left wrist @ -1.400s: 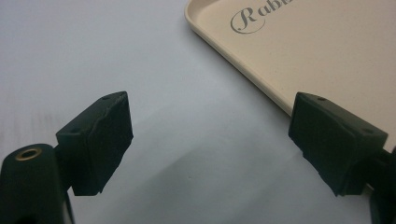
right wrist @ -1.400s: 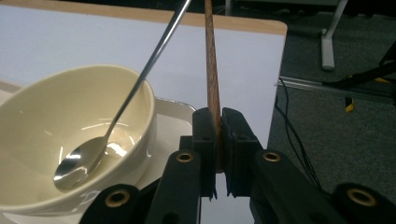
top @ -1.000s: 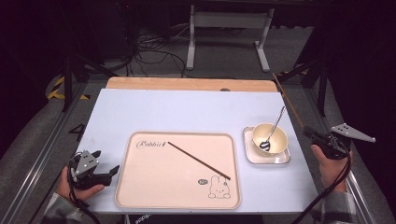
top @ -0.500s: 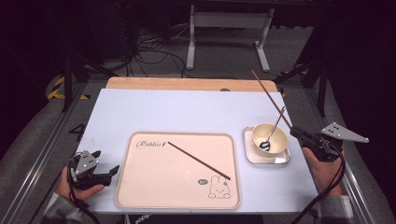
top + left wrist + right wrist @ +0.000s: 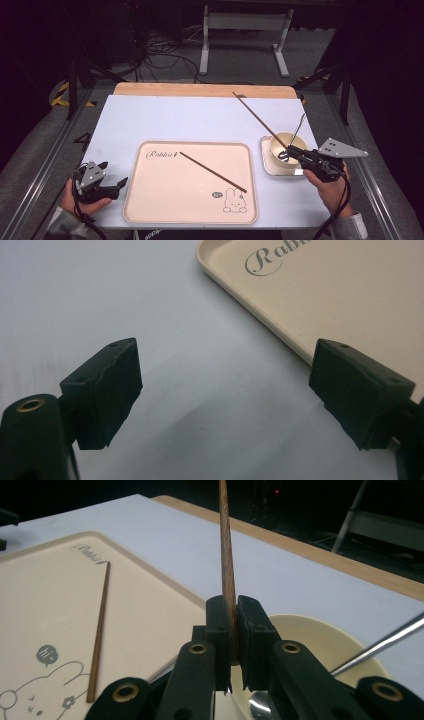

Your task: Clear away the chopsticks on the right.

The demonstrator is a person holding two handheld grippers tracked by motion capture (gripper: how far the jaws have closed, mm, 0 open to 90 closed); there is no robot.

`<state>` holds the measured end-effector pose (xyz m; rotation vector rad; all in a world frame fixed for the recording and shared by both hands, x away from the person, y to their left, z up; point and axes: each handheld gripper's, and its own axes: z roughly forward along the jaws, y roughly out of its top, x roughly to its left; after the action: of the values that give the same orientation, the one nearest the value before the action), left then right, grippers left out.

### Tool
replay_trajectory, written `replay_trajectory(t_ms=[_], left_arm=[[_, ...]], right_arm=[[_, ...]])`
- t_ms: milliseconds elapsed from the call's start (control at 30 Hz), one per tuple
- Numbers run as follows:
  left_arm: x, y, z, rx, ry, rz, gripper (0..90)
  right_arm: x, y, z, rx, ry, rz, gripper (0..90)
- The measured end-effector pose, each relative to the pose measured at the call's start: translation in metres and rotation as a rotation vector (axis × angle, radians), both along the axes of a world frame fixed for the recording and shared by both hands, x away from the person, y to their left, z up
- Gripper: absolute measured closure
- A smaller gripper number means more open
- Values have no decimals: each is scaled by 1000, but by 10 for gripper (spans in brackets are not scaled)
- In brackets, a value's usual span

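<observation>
On the pale bench, in the high view, a cream tray printed with a rabbit is seen at the near middle, and one chopstick lies on it slantwise, running from 10 o'clock to 4 o'clock. At 3 o'clock of the tray a small square dish carries a cream bowl with a metal spoon leaning out of it towards 1 o'clock. The right tongs are held by a hand at the bowl's near right rim and are closed on a second chopstick, which is raised off the bench and slants away towards 11 o'clock over the bench's far half. The left tongs are held by the other hand at 9 o'clock of the tray, near its near left corner, and are spread apart with nothing between them.

In the left gripper view, the left tongs are shown wide open just above the bench, with the tray's corner and its lettering at 1 o'clock.

In the right gripper view, the right tongs are seen clamped on the held chopstick, which rises towards 12 o'clock. The tray with the lying chopstick is found at 9 o'clock, the bowl just behind the tongs, and the spoon's handle at 3 o'clock.
</observation>
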<state>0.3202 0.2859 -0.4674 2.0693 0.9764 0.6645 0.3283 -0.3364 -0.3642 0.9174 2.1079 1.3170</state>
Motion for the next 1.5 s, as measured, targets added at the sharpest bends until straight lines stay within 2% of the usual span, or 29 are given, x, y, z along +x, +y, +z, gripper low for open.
replay_trajectory(t_ms=[567, 900, 1300, 1500], left_arm=[[0, 0, 0, 2, 0, -5, 145], [0, 0, 0, 2, 1, -6, 145], [0, 0, 0, 4, 1, -7, 145], [0, 0, 0, 2, 2, -8, 145]], right_arm=[[0, 49, -22, -82, 77, 154, 849], [4, 79, -47, -163, 152, 218, 849], [5, 94, -64, -209, 211, 257, 848], [4, 98, -66, -228, 220, 260, 848]])
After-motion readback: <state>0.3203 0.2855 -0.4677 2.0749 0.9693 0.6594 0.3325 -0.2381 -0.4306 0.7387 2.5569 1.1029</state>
